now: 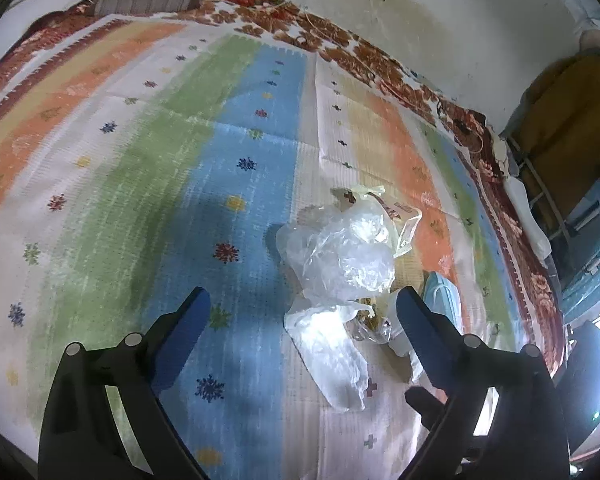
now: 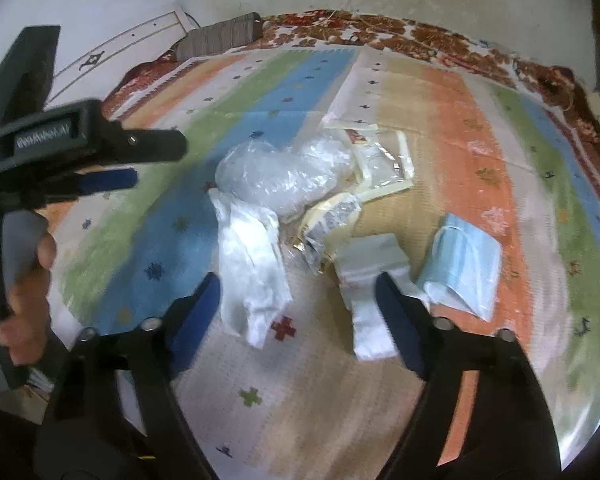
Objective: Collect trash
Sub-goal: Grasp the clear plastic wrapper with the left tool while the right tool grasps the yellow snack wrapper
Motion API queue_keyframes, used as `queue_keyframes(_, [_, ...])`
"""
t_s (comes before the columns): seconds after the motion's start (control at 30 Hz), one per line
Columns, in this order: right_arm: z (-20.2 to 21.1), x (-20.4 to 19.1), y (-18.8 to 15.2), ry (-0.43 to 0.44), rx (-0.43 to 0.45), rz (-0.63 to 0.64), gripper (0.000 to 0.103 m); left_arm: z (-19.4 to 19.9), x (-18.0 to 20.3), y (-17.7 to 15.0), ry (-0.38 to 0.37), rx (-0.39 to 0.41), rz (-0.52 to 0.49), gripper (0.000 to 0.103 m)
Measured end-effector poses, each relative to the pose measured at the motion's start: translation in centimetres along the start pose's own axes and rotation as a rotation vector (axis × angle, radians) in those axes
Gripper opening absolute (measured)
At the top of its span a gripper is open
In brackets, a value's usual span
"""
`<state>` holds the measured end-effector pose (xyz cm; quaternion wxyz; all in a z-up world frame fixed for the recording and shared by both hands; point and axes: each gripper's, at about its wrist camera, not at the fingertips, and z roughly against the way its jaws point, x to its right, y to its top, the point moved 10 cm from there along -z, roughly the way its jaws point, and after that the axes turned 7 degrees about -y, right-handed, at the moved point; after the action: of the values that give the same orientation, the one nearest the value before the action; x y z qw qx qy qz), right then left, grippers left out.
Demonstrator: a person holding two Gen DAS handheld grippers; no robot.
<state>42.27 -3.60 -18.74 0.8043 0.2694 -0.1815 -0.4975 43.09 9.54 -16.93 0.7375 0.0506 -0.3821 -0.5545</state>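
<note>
Trash (image 2: 300, 216) lies on the mat, just ahead of both spread, empty tools (image 2: 298, 292) (image 1: 304, 308).

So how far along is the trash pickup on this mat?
Nothing looks collected yet. The clear plastic bag, white bag, wrappers, white packet and blue mask packet all lie on the mat. Both the left gripper and the right gripper are open and empty above the pile.

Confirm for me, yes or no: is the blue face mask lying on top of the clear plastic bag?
No. In the right wrist view the mask lies on the mat, apart from the clear bag.
</note>
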Motion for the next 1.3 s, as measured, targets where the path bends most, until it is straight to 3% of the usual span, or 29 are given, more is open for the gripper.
queue_keyframes(0.17, [-1.8,0.1,0.5,0.006,-0.011,0.002,0.067,-1.3,-0.8,0.0,-0.005,-0.023,0.017,0.086])
queue_keyframes(0.53, [-5.6,0.2,1.3,0.086,-0.068,-0.033,0.043,-4.1,-0.4,1.5,-0.035,-0.014,0.024,0.082])
queue_keyframes(0.6, [-6.2,0.6,1.2,0.092,-0.089,-0.053,0.023,-4.8,-0.2,1.6,-0.039,-0.017,0.026,0.081])
queue_keyframes(0.63, [-6.5,0.7,1.0,0.105,-0.107,-0.068,0.019,-5.1,-0.1,1.7,-0.043,-0.016,0.026,0.08])
queue_keyframes(0.73, [-6.8,0.6,0.7,0.106,-0.116,-0.05,0.015,-6.2,0.0,1.7,-0.039,-0.02,0.016,0.073])
queue_keyframes(0.8, [-6.7,0.5,0.7,0.102,-0.11,-0.028,0.012,-6.7,-0.3,1.6,-0.045,-0.03,0.042,0.055])
queue_keyframes(0.87, [-6.4,0.7,0.9,0.088,-0.098,-0.012,0.011,-7.0,-0.5,1.5,-0.061,-0.038,0.071,0.025])
queue_keyframes(0.93, [-6.1,1.1,1.0,0.073,-0.095,-0.011,0.011,-6.5,-0.4,1.8,-0.066,-0.019,0.072,0.011])
queue_keyframes(1.17, [-5.0,1.4,1.7,0.063,-0.081,0.01,0.01,-4.2,0.4,3.0,-0.03,0.054,0.028,0.005])
queue_keyframes(1.3, [-4.1,1.8,2.3,0.055,-0.08,0.003,0.01,-2.3,-0.1,4.0,0.096,0.098,-0.021,0.004])
